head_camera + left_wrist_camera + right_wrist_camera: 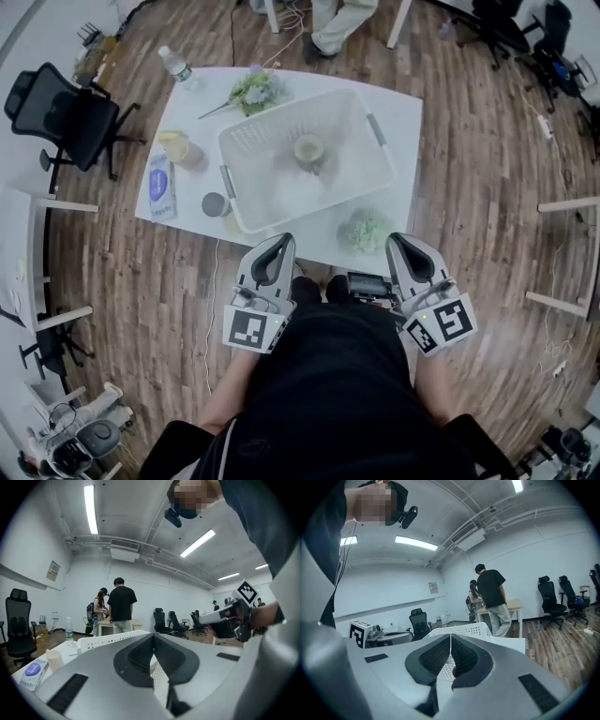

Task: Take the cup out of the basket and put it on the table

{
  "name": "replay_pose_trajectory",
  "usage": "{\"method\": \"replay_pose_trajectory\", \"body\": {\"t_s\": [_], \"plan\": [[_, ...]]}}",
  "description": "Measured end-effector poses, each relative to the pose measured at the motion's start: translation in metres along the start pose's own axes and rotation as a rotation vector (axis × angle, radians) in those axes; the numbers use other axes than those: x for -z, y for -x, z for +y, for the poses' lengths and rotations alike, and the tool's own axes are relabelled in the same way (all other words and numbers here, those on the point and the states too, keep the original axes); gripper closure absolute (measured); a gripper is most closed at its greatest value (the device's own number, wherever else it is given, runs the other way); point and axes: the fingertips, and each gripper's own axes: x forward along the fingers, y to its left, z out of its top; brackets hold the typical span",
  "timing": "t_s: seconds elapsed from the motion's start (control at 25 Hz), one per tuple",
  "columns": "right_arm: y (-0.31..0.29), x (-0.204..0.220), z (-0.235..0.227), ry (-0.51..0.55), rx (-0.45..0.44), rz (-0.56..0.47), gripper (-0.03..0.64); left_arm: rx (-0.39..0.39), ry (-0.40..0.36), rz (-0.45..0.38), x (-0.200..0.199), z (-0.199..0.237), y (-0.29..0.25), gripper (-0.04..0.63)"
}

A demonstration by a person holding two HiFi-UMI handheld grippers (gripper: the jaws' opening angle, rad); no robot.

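The cup [308, 150] stands inside the white perforated basket [246, 141], ahead of both pairs of jaws and well apart from them. It lies nearer the line of the left gripper [280, 242] than that of the right gripper [397, 242]. From above its round mouth faces upward, so its long axis seems to run vertical, though the steep view makes a slight tilt hard to rule out. The basket holds the cup near its middle and rests on the white desk [405, 120], set at a slant across the jaws' line, with its near corner close beyond the left jaws.

The left jaws are pressed together, tips meeting, with nothing between them; the right jaws are likewise closed on nothing. Both point roughly level toward the basket from the desk's near edge.

A pale green flower head [367, 230] lies on the desk just ahead, between the two pairs of jaws and nearer the right. Left of the left jaws are a small dark-topped round container [215, 204], a blue-and-white packet [161, 186] and a pale tumbler [175, 147]; beyond the basket are a flower bunch [255, 91] and a clear water bottle [175, 66].
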Motion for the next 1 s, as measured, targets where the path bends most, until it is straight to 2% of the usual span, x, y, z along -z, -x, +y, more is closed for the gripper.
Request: {"method": "replay_pose_trajectory", "body": {"t_s": [0.2,0.48,0.64,0.88,1.0], "plan": [[0.013,0.000,-0.012,-0.016,0.016,-0.017,0.591,0.077,0.012,0.013,-0.011,-0.030,-0.016,0.586],[0.018,0.004,-0.019,-0.031,0.022,-0.020,0.591,0.089,0.026,0.034,-0.010,-0.038,-0.025,0.586],[0.021,0.003,-0.025,-0.036,0.023,-0.025,0.591,0.078,-0.006,0.031,-0.013,-0.036,-0.030,0.586],[0.020,0.001,-0.032,-0.047,0.032,-0.041,0.591,0.070,-0.060,0.081,-0.014,-0.032,-0.040,0.586],[0.024,0.004,-0.039,-0.065,0.047,-0.053,0.591,0.069,-0.130,0.116,-0.016,-0.024,-0.053,0.583]]}}
